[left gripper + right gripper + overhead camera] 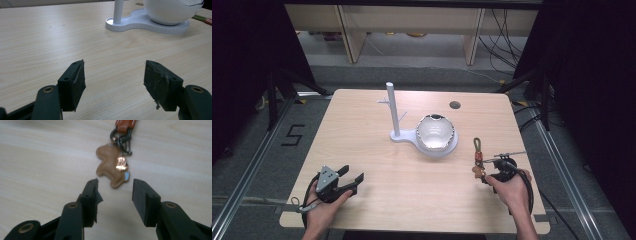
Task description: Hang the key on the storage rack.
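Fingers [75, 85] of the left gripper [346, 181] are spread wide with only bare table between them, holding nothing. Fingers [91, 197] of the right gripper [115, 195] are also parted, the gap narrower, nothing clamped; their tips sit just short of the tan leather animal-shaped keychain charm [112, 166].

Landmark: the white plastic stand with a figure-eight base and upright post [394, 112], near the middle of the light wooden table [362, 140]. The round white bowl with a glossy, dark-trimmed rim [435, 132] sits on the wider lobe of that stand's base, right of the post. The post carries small side pegs, nothing hanging on them.

The charm lies flat on the table right of the stand and nearer the person, well apart from the base. It joins dark metal rings [122, 140], then an orange-red tab [125, 123]; in the high view a green-and-brown cord loop [477, 146] runs from it toward the far edge. A small pale blue patch shows at the charm's lower edge, plus a shiny glare spot.

The left gripper sits left of the stand and close to the near edge, held in the left hand [324, 207], grey three-cornered plate on top, jaws aimed toward the stand. The right hand [512, 192] holds the right gripper right of the stand, close to the table surface.

A small dark round hole [455, 105] sits in the table beyond the stand, toward the far right.
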`<state>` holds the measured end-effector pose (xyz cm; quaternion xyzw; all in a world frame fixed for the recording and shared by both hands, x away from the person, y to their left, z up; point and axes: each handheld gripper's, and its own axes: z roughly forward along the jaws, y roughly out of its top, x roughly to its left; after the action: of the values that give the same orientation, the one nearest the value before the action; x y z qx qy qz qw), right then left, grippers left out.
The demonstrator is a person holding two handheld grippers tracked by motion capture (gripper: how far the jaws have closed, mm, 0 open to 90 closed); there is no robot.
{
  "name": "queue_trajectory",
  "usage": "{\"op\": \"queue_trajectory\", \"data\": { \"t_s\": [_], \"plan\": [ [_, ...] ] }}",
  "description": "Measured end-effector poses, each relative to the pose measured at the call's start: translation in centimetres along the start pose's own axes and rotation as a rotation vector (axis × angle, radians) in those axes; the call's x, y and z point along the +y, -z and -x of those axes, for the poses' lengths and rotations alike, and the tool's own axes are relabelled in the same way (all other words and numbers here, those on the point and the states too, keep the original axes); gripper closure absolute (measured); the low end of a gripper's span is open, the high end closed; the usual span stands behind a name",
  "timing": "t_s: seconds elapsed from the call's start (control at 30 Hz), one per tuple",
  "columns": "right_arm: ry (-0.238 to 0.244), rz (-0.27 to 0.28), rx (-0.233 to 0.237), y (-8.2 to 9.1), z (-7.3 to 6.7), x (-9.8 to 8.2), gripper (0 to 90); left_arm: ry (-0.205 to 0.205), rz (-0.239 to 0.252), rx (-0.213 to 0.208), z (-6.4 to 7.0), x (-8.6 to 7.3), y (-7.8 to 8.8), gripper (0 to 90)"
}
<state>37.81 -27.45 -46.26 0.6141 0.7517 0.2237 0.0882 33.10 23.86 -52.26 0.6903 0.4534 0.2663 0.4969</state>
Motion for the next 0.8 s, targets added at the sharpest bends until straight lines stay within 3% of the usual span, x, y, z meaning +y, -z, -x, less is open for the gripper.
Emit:
{"op": "queue_trajectory", "data": {
  "t_s": [0.13,0.17,0.23,0.3,0.33,0.37,0.4,0.63,0.67,0.7,0.8],
  "plan": [
    [-0.016,-0.019,-0.005,-0.5,-0.1,2.4,57.2,-0.017,-0.002,-0.009,0.1,0.0,-0.1,33.1],
    [0.008,-0.022,-0.008,-0.8,0.2,3.0,57.2,-0.015,-0.004,-0.008,0.2,0.0,-0.1,33.2],
    [-0.05,-0.02,-0.016,-1.3,0.0,4.1,57.2,-0.014,-0.011,-0.004,0.2,0.0,-0.1,33.3],
    [0.008,-0.016,-0.021,-1.7,0.5,5.0,57.3,-0.01,-0.002,-0.01,0.1,0.0,-0.2,33.2],
    [-0.03,-0.006,-0.019,-2.1,0.4,5.4,57.4,-0.008,-0.004,-0.008,0.1,0.0,-0.2,33.2],
    [-0.094,-0.047,-0.022,-2.1,-0.1,5.9,57.8,-0.007,-0.004,-0.008,0.1,0.0,-0.2,33.2],
    [-0.078,-0.049,-0.026,-2.2,0.1,6.1,58.0,-0.007,-0.004,-0.008,0.1,0.0,-0.2,33.2],
    [-0.107,-0.054,-0.056,-4.0,0.1,7.9,59.3,-0.014,-0.01,-0.006,0.1,0.0,0.0,33.2],
    [-0.16,-0.048,-0.064,-4.4,-0.2,8.1,59.5,-0.012,-0.003,-0.013,0.1,0.0,-0.1,33.2],
    [-0.126,-0.065,-0.074,-4.6,0.0,8.1,59.5,-0.011,-0.003,-0.013,0.2,0.0,-0.1,33.3],
    [-0.148,-0.072,-0.096,-5.4,0.0,8.3,59.6,-0.015,-0.014,-0.005,0.2,0.0,0.0,33.3]
  ]
}}
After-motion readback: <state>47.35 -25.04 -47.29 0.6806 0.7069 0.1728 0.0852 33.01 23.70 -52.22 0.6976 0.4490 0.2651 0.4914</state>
